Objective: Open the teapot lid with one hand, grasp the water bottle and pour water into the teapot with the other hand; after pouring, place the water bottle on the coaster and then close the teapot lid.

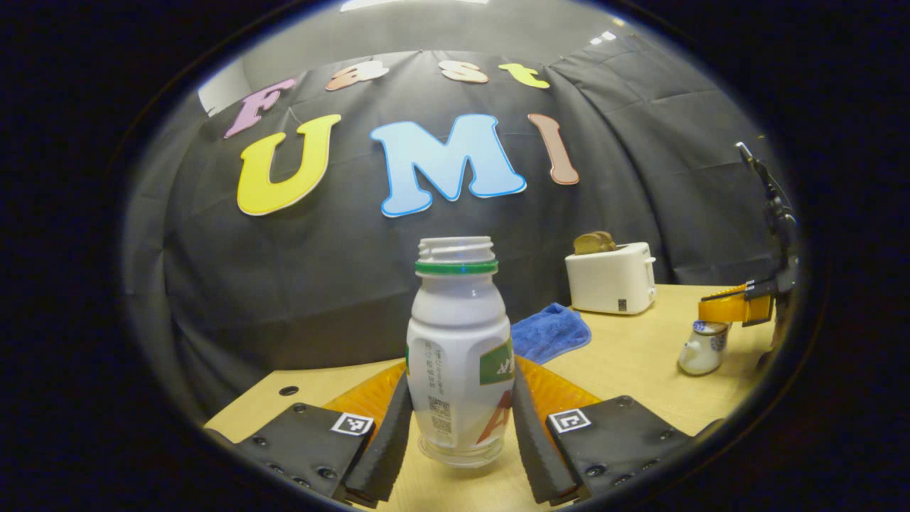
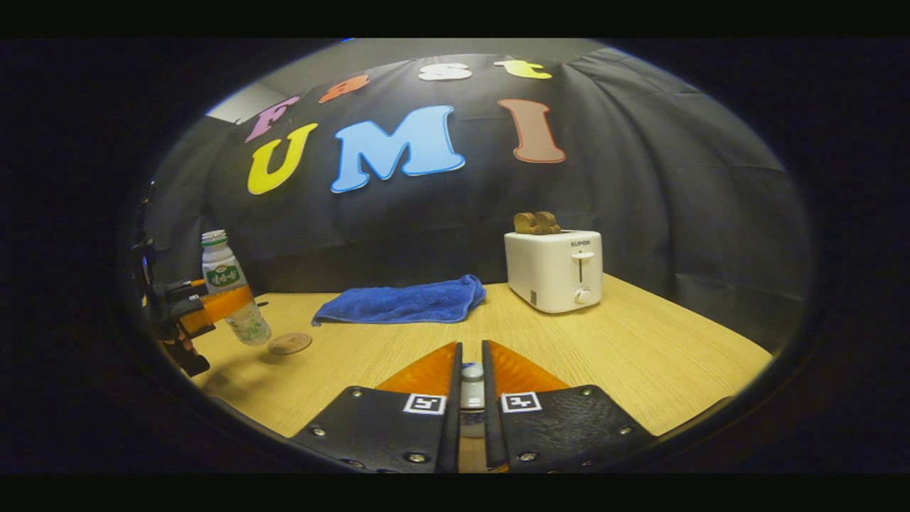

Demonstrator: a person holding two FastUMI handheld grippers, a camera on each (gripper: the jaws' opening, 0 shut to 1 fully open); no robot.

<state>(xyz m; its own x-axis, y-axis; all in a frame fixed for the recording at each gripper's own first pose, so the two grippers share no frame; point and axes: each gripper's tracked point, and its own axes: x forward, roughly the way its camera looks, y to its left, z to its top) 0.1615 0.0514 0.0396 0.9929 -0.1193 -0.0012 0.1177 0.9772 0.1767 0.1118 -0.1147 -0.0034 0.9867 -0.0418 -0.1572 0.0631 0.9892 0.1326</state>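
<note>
The left gripper [image 1: 458,434] is clamping the uncapped water bottle [image 1: 458,355] above the coaster [image 2: 289,343]; the right gripper [image 2: 471,398] is pinching the teapot lid [image 2: 472,384], closing remaining.

Right hand-held gripper [image 2: 470,398] pinches teapot lid knob [image 2: 471,384]; water bottle [image 2: 231,291] left of blue towel [image 2: 405,301], coaster [image 2: 289,343] beside bottle.

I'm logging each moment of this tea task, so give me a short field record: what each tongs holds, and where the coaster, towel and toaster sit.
left tongs: shut on the water bottle, cap off, upright, lifted off the table
right tongs: shut on the knob of the teapot lid
teapot: on the table, below the right tongs
coaster: bare, on the table beside the bottle
towel: crumpled, left of the toaster
toaster: by the back wall, bread in its slots
</note>
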